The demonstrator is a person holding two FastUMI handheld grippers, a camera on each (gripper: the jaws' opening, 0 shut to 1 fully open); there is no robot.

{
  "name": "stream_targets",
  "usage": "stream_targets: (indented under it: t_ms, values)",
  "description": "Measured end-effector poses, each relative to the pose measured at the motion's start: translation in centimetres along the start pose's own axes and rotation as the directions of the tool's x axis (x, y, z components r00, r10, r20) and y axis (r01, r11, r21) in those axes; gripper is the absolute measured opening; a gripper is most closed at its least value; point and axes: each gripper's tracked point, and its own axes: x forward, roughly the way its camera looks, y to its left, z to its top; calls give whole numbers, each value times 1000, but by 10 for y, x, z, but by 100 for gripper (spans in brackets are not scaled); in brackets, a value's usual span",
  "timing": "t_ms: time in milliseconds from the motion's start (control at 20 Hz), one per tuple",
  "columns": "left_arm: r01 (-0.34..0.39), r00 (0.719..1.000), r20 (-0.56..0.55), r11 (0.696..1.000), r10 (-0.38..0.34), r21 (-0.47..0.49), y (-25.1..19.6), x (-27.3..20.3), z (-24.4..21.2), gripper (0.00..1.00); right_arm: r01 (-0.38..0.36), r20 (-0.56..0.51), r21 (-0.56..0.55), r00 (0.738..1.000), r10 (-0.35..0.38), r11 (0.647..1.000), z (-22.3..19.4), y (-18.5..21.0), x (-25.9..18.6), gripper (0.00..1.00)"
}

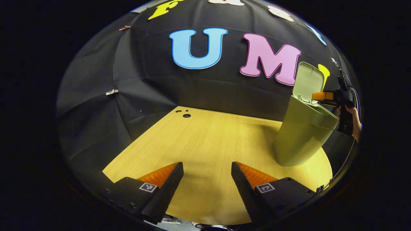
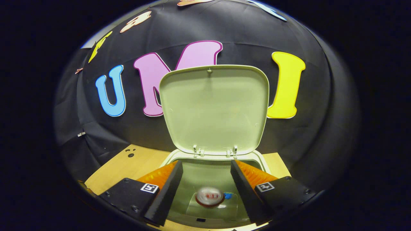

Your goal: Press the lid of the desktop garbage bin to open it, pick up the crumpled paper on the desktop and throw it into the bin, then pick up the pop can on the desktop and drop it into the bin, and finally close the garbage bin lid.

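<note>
A: What lies ahead in the left gripper view?

B: A pale wooden desktop [image 1: 205,144] against black cloth. My left gripper [image 1: 207,175] hangs over bare wood, fingers spread wide, nothing between them. The green garbage bin [image 1: 301,134] stands to the right, its lid [image 1: 309,81] raised. My right gripper [image 1: 321,96] reaches over the bin's mouth, held by my hand [image 1: 354,120].

A: And the right gripper view?

B: The same cloth behind, desktop [image 2: 112,170] to the left. My right gripper [image 2: 206,175] is above the open bin [image 2: 212,166], fingers wide apart, gripping nothing. The lid [image 2: 213,109] stands upright. The pop can [image 2: 210,196], blurred, is inside the bin below my fingers.
</note>
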Motion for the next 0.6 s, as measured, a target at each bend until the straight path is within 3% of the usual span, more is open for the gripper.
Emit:
stream_targets:
  t_ms: [250, 600]
  values:
    - [-39, 999, -22, 999, 38, -35, -12, -15, -12, 96, -40, 38, 23, 999, 39, 999, 17, 3, -3, 99]
    - [9, 1000, 7, 1000, -9, 18, -19, -18, -6, 96, -12, 183, 28, 983, 6, 1000, 110, 1, -36, 99]
